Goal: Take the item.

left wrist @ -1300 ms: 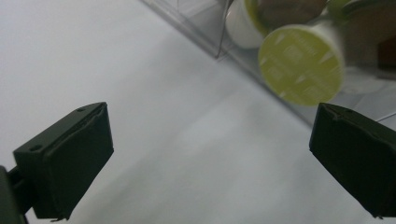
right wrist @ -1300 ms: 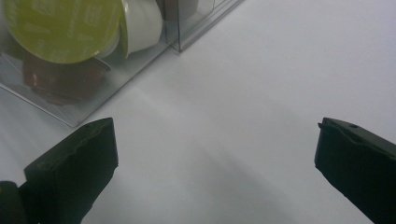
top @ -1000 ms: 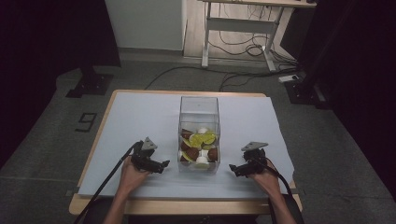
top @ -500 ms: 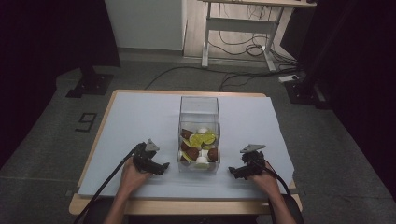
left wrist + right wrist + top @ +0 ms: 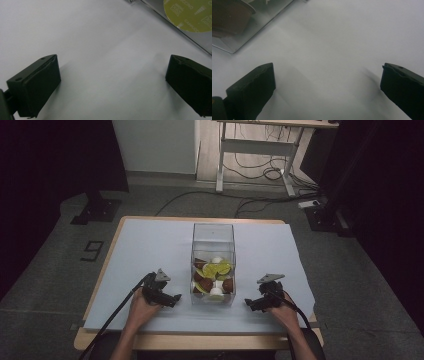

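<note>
A dim room with a grey floor, loose cables and a desk frame at the back surrounds a wooden table (image 5: pixel 100 270) covered by a pale sheet (image 5: pixel 150 250). On that sheet, near the front edge, the left gripper (image 5: pixel 170 299) rests low in the person's left hand (image 5: pixel 142 307), its jaws spread wide with nothing between them but bare sheet, as the left gripper view shows plainly. The right gripper (image 5: pixel 251 304) sits the same way in the right hand (image 5: pixel 282 310), jaws equally wide apart and empty, hovering just over or on the sheet. Between the two, near each but touching neither, stands a clear box (image 5: pixel 213 237), upright and open at the top. Its lower part holds a heap of small capsules (image 5: pixel 214 277): brown, yellow-green and white ones, packed against the near wall. In the left gripper view a yellow-green foil lid (image 5: pixel 190 15) with printed words shows through the box wall at the upper right; in the right gripper view a brown capsule (image 5: pixel 229 16) shows through the box corner at the upper left. No capsule lies on the sheet outside the box, and neither tool has reached over the rim. Judged from this, the work on the box is at its very start: both tools are open and ready beside it, nothing has been gripped or taken out, and every handling step is yet to be done.
</note>
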`<action>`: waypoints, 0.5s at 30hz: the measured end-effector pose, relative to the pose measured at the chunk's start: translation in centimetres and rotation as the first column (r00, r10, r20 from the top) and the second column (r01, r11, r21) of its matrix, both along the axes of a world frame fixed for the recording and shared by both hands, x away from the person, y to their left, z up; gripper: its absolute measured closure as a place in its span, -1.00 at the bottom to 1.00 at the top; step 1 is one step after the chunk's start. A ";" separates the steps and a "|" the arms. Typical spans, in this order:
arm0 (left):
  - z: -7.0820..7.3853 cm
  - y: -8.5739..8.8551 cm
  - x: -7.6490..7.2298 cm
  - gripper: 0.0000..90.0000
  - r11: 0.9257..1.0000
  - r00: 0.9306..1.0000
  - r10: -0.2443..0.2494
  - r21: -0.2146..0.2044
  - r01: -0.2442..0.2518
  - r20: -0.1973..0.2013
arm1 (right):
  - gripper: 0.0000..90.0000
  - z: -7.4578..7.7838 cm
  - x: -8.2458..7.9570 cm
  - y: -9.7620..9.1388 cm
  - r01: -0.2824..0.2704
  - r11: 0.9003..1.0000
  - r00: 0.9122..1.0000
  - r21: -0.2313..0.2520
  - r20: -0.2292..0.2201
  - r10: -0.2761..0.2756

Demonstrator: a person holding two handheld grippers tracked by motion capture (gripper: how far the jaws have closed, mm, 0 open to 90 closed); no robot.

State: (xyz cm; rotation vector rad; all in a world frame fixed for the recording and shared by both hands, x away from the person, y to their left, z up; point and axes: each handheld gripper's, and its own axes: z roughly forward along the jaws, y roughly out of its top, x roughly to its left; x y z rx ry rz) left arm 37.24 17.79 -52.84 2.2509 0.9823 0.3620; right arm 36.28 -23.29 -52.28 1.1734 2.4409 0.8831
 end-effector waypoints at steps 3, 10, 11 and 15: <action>0.0 0.0 0.0 -1.00 1.000 1.000 0.000 0.000 0.000 -0.001 | -1.00 0.3 -0.1 -0.1 -0.008 1.000 1.000 -0.007 0.013 0.008; 0.0 0.0 0.0 -1.00 1.000 1.000 0.000 -0.001 0.000 -0.001 | -1.00 1.2 -0.2 -0.4 -0.017 0.999 0.999 -0.043 0.040 0.018; 0.0 0.0 0.0 -1.00 1.000 1.000 0.000 -0.001 0.000 -0.001 | -1.00 1.4 -0.3 -0.4 -0.019 0.999 0.999 -0.046 0.046 0.021; 0.0 0.0 0.0 -1.00 1.000 1.000 0.000 -0.001 0.000 -0.001 | -1.00 1.8 -0.5 -0.4 -0.040 0.997 0.997 -0.062 0.065 0.044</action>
